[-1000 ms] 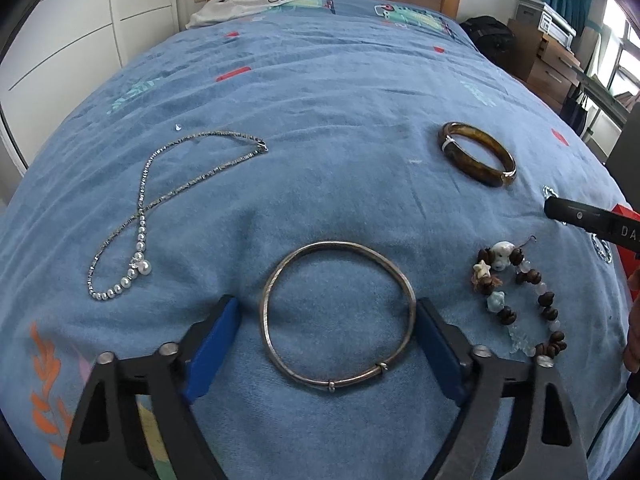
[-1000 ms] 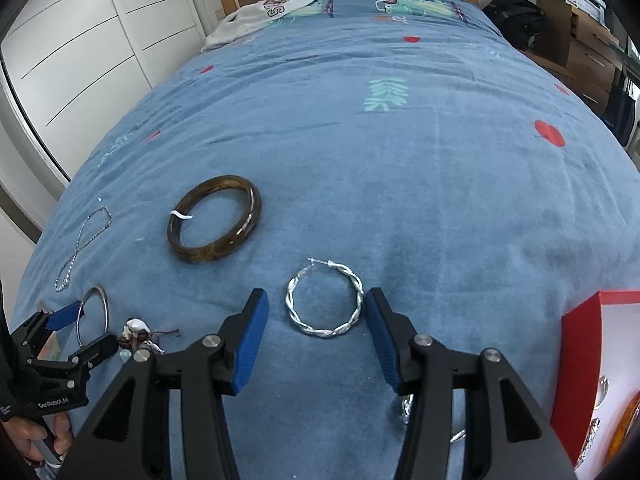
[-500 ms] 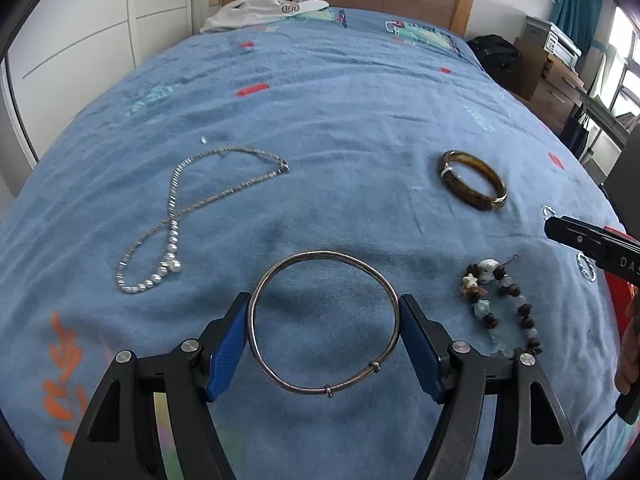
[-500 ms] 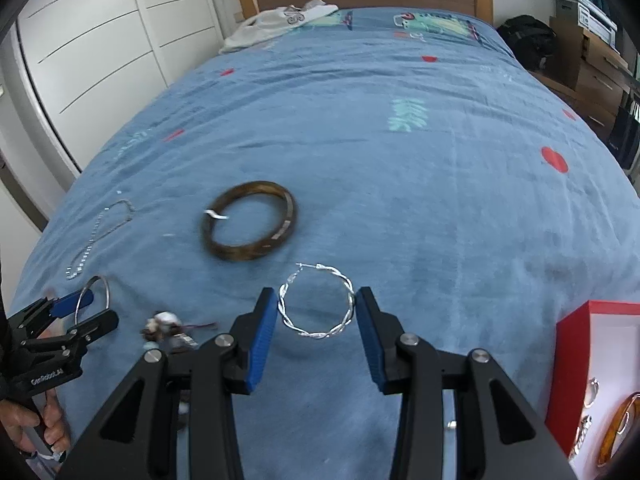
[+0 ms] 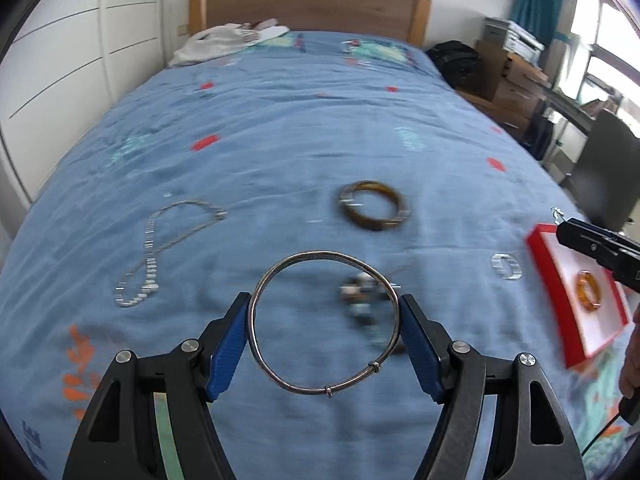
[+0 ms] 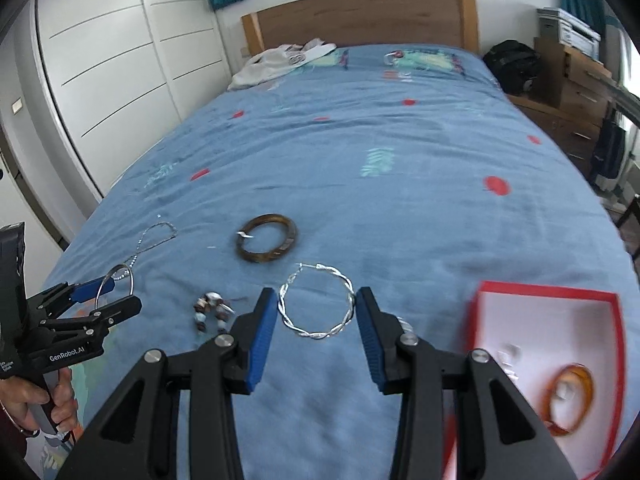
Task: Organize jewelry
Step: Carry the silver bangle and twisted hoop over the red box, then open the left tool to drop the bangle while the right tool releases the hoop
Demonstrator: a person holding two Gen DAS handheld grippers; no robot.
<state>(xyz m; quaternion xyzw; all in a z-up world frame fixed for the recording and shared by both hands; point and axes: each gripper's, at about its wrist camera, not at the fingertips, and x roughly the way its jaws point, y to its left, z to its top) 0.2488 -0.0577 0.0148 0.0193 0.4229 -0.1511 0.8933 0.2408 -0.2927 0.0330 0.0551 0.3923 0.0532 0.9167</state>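
My left gripper [image 5: 322, 308] is shut on a thin silver bangle [image 5: 316, 255], held clear above the blue bedspread [image 5: 320, 140]. A twisted silver hoop earring [image 6: 316, 336] hangs between the blue pads of my right gripper [image 6: 316, 300], which is shut on it. To the right lies a red box [image 6: 540, 294] with a white inside, holding an amber ring [image 6: 588, 384]. On the bed lie a brown bangle [image 5: 376, 226], a beaded bracelet [image 6: 210, 310], a silver necklace [image 5: 152, 248] and a second hoop earring [image 5: 516, 274].
A white garment [image 6: 276, 60] lies by the wooden headboard [image 6: 360, 20]. White wardrobe doors [image 6: 100, 60] run along the left. A black bag [image 6: 512, 60], wooden drawers [image 6: 576, 80] and a dark chair [image 5: 604, 168] stand to the right. A hand [image 6: 36, 400] grips the left gripper's handle.
Both grippers closed on their pieces and rose from the bed, bangle in the left, hoop in the right. The red box has come into both views.
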